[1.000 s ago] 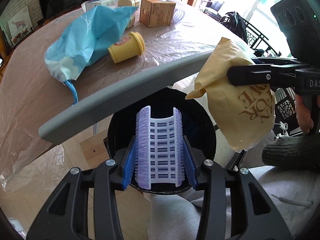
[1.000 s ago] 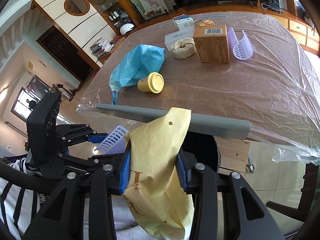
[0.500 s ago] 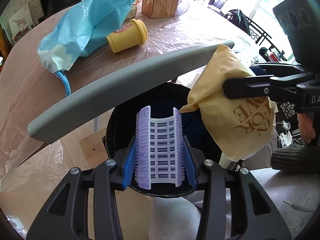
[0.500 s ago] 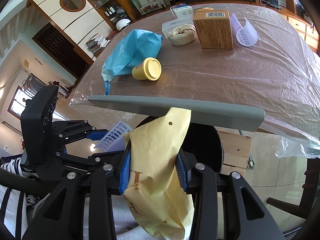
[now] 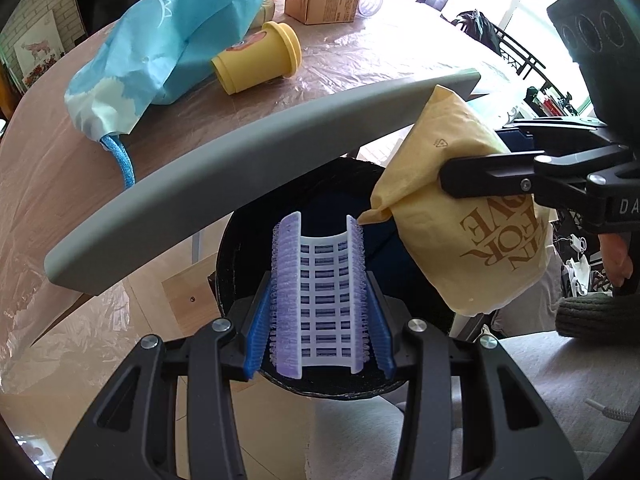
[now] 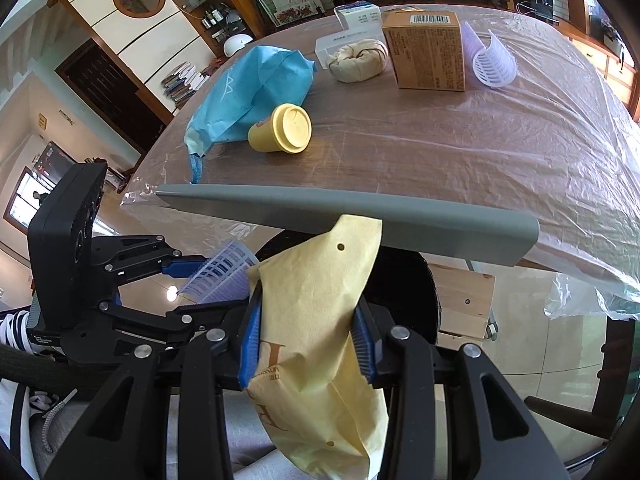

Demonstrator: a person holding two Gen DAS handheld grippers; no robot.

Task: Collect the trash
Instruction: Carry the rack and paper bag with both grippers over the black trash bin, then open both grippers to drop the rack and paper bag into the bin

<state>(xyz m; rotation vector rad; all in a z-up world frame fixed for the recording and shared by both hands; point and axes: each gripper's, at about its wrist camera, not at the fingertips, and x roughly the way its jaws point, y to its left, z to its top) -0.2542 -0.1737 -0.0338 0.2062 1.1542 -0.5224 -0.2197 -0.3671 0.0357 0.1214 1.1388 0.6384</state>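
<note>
Both claws are closed on trash above the black round bin (image 5: 240,280), whose dark mouth sits right below and just ahead of their fingertips, under the grey bar (image 5: 256,152) at the near edge of the tabletop (image 6: 440,152). Right claw (image 6: 306,336) pinches a yellow paper bag (image 6: 316,320) across its middle, the crumpled top sticking up past the blue pads and the loose bottom sagging toward the handle; it looks light, soft and crushable, with a matte creased surface that should not slip, so a squeeze across the waist seems the sensible hold. Left claw (image 5: 318,304) clamps a white ribbed plastic piece (image 5: 320,300) by its two bristly lilac edges; curved like a trough with a slotted grid, it looks light, springy and thin, likely to flex if squeezed harder. Farther ahead of the claws, on the plastic-sheeted tabletop, lie a floppy blue paper bag (image 6: 252,92) with a rope handle, a stiff brown carton (image 6: 424,52), a smooth yellow cup (image 6: 282,130) on its side just beside the blue bag, and a second lilac ribbed piece (image 6: 490,60) touching the carton's far side.
</note>
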